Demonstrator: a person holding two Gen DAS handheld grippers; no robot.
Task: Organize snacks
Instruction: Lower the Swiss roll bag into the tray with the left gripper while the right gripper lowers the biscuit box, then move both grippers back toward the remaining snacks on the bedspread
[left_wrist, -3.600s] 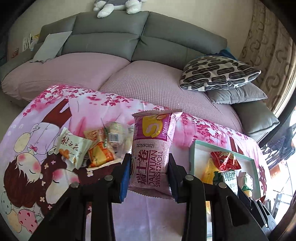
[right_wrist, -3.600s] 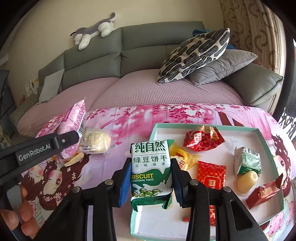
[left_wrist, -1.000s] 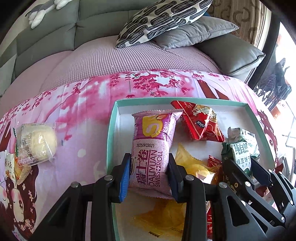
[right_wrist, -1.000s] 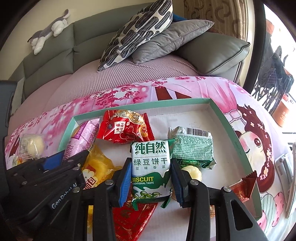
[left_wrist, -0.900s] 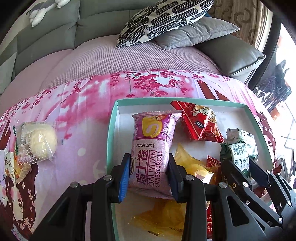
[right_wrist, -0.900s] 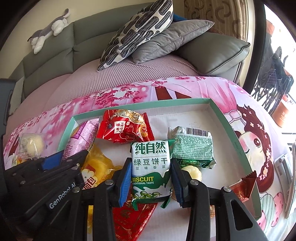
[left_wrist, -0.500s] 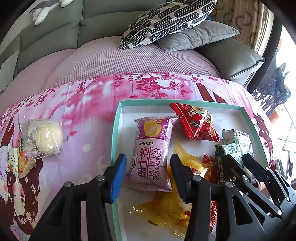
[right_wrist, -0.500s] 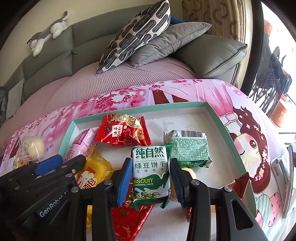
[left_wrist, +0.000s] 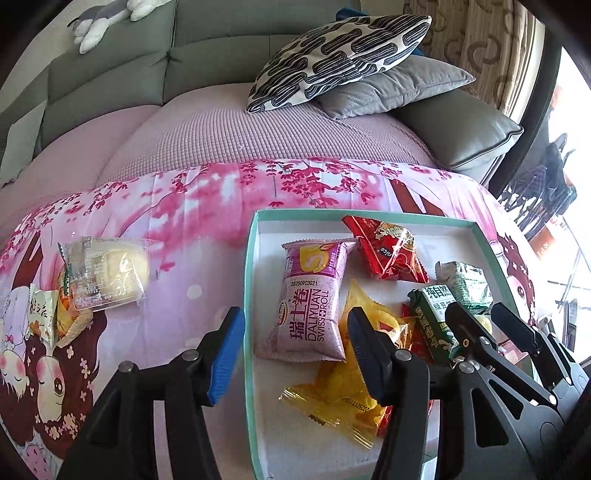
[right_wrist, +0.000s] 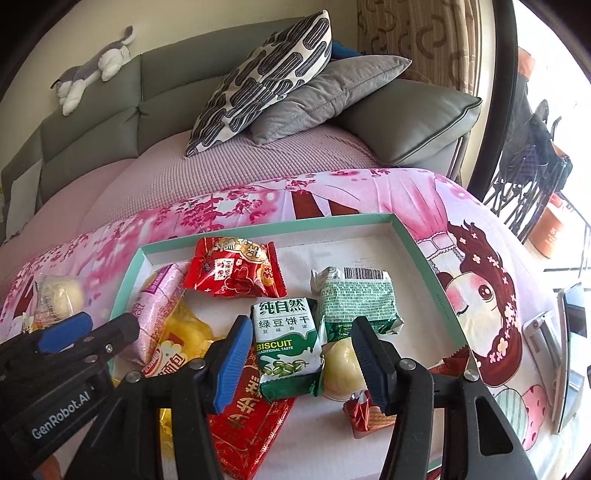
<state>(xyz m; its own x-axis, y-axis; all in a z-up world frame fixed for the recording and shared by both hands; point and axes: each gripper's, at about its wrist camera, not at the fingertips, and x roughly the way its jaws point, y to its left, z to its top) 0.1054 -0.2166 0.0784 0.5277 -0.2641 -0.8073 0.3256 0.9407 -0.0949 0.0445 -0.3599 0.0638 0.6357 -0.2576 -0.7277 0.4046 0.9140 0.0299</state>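
Observation:
A teal-rimmed white tray (left_wrist: 248, 295) lies on the pink cartoon cloth. A pink Swiss roll pack (left_wrist: 310, 299) rests flat in its left part. My left gripper (left_wrist: 294, 315) hovers over the pack's near end, jaws opening, pads clear of it. A green bean biscuit pack (right_wrist: 286, 347) lies in the tray (right_wrist: 417, 251) between the fingers of my right gripper (right_wrist: 301, 323), whose jaws are opening too, with gaps on both sides. Around these lie a red packet (right_wrist: 236, 273), a yellow packet (left_wrist: 354, 376) and a green-white packet (right_wrist: 354, 299).
Left of the tray on the cloth lie a clear-wrapped bun (left_wrist: 107, 273) and small packs (left_wrist: 44, 317). Behind the table are a grey sofa (left_wrist: 221, 48) and a patterned pillow (left_wrist: 340, 55). A flat silver device (right_wrist: 569, 350) lies at the table's right edge.
Both grippers were shut on their packs a second ago; now their jaws have spread and both packs lie loose in the tray. The left gripper has drawn back and up a little.

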